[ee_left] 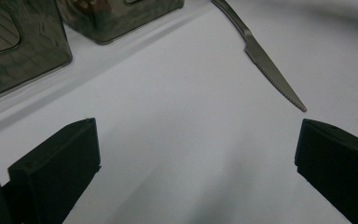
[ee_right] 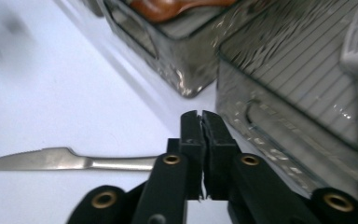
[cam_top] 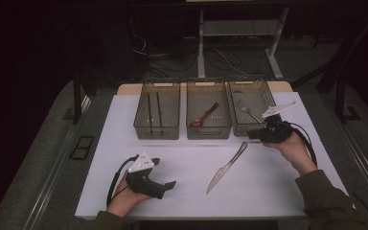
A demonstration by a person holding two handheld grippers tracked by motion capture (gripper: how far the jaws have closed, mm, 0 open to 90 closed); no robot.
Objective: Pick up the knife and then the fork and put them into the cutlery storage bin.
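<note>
Two tools are in your hands. Your left tool (cam_top: 168, 184) rests low on the white counter (cam_top: 182, 196) near its front edge, jaws spread wide with nothing between them, facing the knife (cam_top: 226, 167). That table knife lies bare on the counter at mid-depth, blade tip toward you, handle angled away toward the bins. Your right tool (ee_right: 202, 122) sits farther back by the handle end, just in front of the right bin (cam_top: 250, 128); its jaws are pressed together, and the handle runs in behind them, so you cannot tell whether it is pinched. Beyond stand three smoky bins: chopsticks (cam_top: 153, 110) left, a brown spoon (cam_top: 204, 115) middle, a fork (cam_top: 247, 111) right.
</note>
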